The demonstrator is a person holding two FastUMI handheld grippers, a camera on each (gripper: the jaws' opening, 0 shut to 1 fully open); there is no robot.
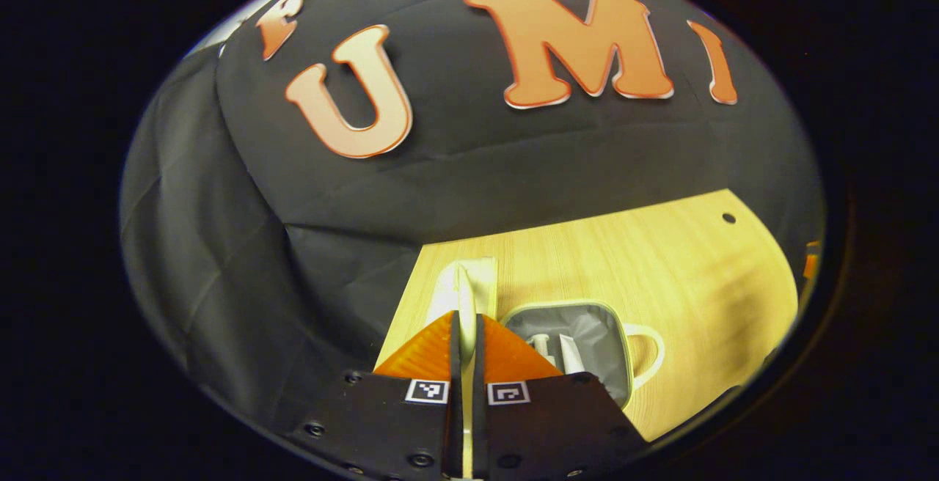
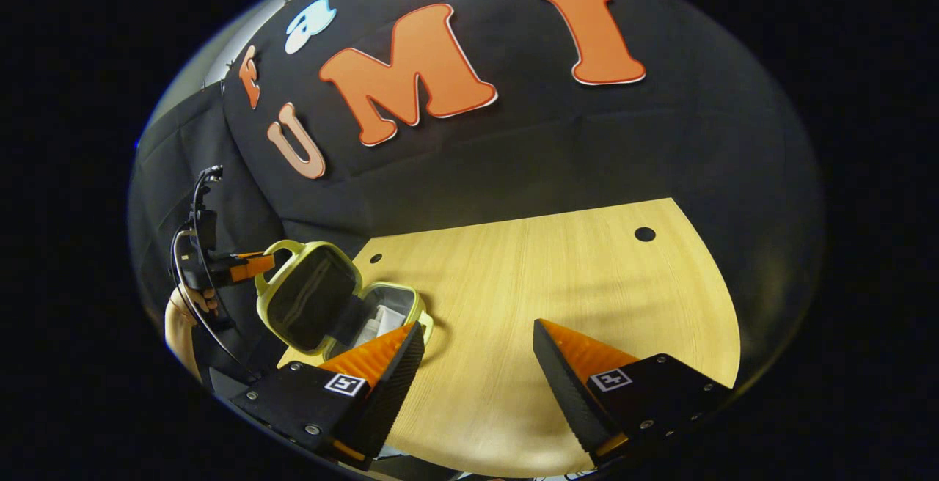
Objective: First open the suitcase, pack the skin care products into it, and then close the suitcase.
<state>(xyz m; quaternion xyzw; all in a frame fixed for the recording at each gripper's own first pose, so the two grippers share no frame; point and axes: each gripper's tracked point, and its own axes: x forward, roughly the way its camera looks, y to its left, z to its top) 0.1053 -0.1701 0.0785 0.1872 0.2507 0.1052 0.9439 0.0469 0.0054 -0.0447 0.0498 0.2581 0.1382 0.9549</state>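
A small pale-green suitcase (image 1: 620,342) lies open on the wooden table (image 1: 660,268). Its grey-lined base holds white skin care tubes (image 1: 571,353). The lid (image 1: 465,292) stands upright, seen edge-on, and my left gripper (image 1: 466,323) is shut on its rim. In the right gripper view the lid (image 2: 308,305) tilts up over the base (image 2: 392,312), with the left gripper (image 2: 246,267) pinching its top edge by the handle. My right gripper (image 2: 477,364) hangs open over bare table to the right of the suitcase, nothing between its fingers.
The black cloth wall runs along the back and left of the table (image 2: 557,283). A hand (image 2: 183,320) holds the left gripper beyond the table's left edge. Two small holes (image 2: 645,233) mark the tabletop near the back.
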